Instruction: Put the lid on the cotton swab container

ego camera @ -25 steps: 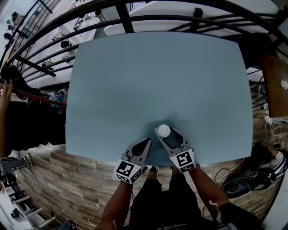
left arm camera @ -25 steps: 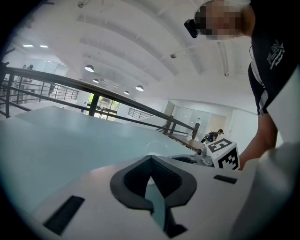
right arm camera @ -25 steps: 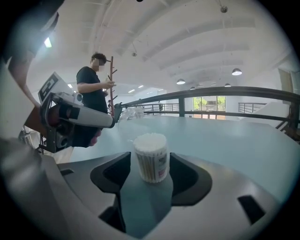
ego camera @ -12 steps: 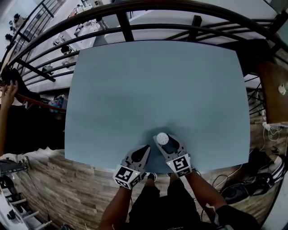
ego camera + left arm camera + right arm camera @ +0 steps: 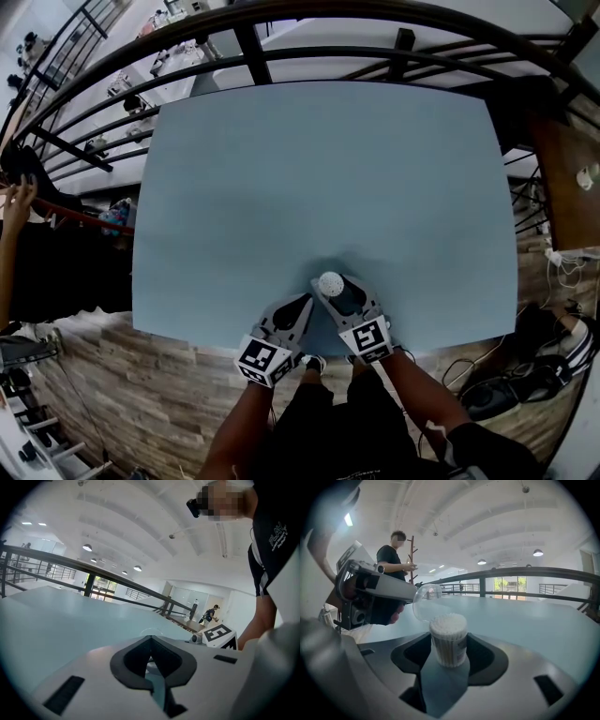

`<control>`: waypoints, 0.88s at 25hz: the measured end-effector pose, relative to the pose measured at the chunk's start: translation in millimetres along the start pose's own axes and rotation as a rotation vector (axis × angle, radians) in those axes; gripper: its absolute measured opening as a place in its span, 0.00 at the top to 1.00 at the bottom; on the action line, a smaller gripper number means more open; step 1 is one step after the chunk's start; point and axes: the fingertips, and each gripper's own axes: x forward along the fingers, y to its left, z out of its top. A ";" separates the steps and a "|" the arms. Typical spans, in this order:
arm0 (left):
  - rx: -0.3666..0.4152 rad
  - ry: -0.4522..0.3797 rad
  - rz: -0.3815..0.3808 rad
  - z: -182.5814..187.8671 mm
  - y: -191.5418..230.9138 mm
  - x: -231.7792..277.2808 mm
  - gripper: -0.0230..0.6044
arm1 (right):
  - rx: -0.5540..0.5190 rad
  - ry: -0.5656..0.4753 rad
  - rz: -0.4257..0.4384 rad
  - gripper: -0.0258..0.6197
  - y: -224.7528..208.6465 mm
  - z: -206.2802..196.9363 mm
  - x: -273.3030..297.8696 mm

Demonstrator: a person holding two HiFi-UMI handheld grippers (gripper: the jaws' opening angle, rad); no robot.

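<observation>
The cotton swab container [image 5: 448, 640], a small clear tub packed with white swabs, stands upright in the notch of my right gripper [image 5: 448, 665], which is shut on it. In the head view its white top [image 5: 330, 282] shows at the tip of the right gripper [image 5: 337, 293], near the front edge of the pale blue table [image 5: 328, 169]. The clear domed lid [image 5: 426, 603] hangs tilted just left of and behind the swabs, held at the tip of my left gripper [image 5: 410, 594]. The left gripper [image 5: 151, 660] is shut, with the lid's rim [image 5: 149, 631] faintly visible beyond it. In the head view the left gripper [image 5: 303, 302] sits beside the right one.
A black railing [image 5: 253, 42] curves round the table's far side. A person's hand [image 5: 14, 202] shows at the left edge. Cables [image 5: 511, 375] lie on the floor at the right. A person [image 5: 396, 557] stands in the background beyond the left gripper.
Both grippers have drifted slightly left and nearer the table's front edge, staying close together. The right keeps its hold on the container.
</observation>
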 end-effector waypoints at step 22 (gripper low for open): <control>0.078 0.113 -0.133 -2.6 -18.1 38.5 0.95 | -0.020 -0.007 0.028 0.58 -0.9 -1.5 -5.7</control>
